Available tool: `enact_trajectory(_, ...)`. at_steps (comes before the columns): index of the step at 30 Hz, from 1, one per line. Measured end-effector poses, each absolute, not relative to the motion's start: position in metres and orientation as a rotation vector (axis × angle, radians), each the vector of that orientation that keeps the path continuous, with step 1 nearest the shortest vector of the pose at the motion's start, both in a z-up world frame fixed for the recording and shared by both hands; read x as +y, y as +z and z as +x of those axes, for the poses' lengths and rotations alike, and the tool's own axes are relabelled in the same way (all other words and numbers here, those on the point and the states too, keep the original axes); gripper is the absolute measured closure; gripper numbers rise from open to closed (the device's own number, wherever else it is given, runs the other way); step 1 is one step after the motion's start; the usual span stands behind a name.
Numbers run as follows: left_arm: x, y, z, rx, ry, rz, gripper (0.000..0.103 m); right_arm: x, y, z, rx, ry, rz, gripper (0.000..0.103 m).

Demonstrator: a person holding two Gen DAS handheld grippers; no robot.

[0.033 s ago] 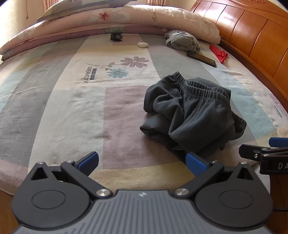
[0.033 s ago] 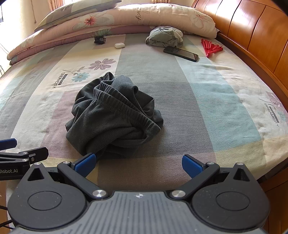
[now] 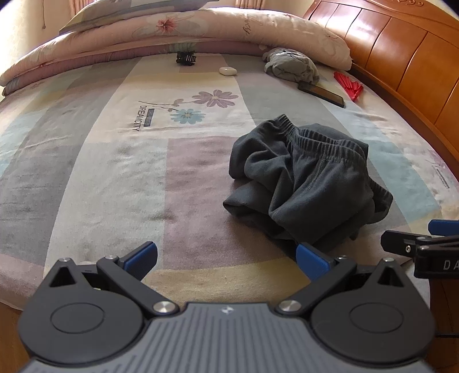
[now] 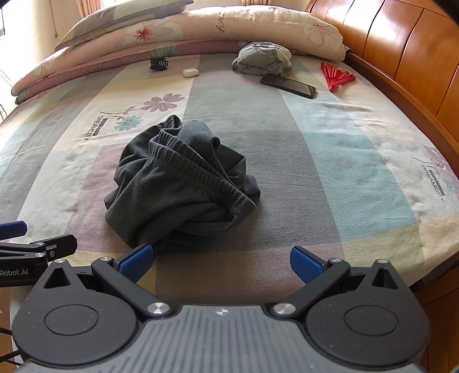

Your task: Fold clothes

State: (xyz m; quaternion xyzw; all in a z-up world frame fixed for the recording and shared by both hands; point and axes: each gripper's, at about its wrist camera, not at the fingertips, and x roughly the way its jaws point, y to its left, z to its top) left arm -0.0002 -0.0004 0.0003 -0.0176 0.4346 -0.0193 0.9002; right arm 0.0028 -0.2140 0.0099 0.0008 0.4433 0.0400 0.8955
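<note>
A crumpled dark grey pair of knit shorts with a ribbed elastic waistband (image 3: 307, 183) (image 4: 180, 186) lies bunched in a heap on the bed's pastel patchwork sheet (image 3: 114, 172) (image 4: 330, 160), near the close edge of the bed. The left gripper (image 3: 226, 258) hovers at that edge with its jaws spread wide and nothing between them; its blue right fingertip sits just beside the heap's near hem. The right gripper (image 4: 222, 262) is likewise at the edge, jaws wide and empty, its blue left fingertip just in front of the shorts. Each gripper shows at the margin of the other's view.

Farther up the bed, well apart from the shorts, lie a balled light grey garment (image 3: 292, 64) (image 4: 262, 60), a black smartphone (image 3: 322, 93) (image 4: 288, 85), a red folding fan (image 3: 348, 86) (image 4: 337, 76), a small white earbud case (image 3: 228, 71) (image 4: 190, 72) and a black hair claw clip (image 3: 186, 58) (image 4: 158, 63). A folded floral quilt (image 3: 200, 31) (image 4: 200, 25) runs along the far side, and a glossy wooden headboard (image 3: 401, 54) (image 4: 401, 43) stands at right.
</note>
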Motion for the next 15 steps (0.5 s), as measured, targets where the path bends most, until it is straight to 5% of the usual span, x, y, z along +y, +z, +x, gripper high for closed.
enact_trajectory(15, -0.0008, -0.0012, -0.0001, 0.901, -0.038, -0.052, 0.001, -0.2146, 0.0105, 0.0013, 0.915, 0.087, 0.009, 0.0)
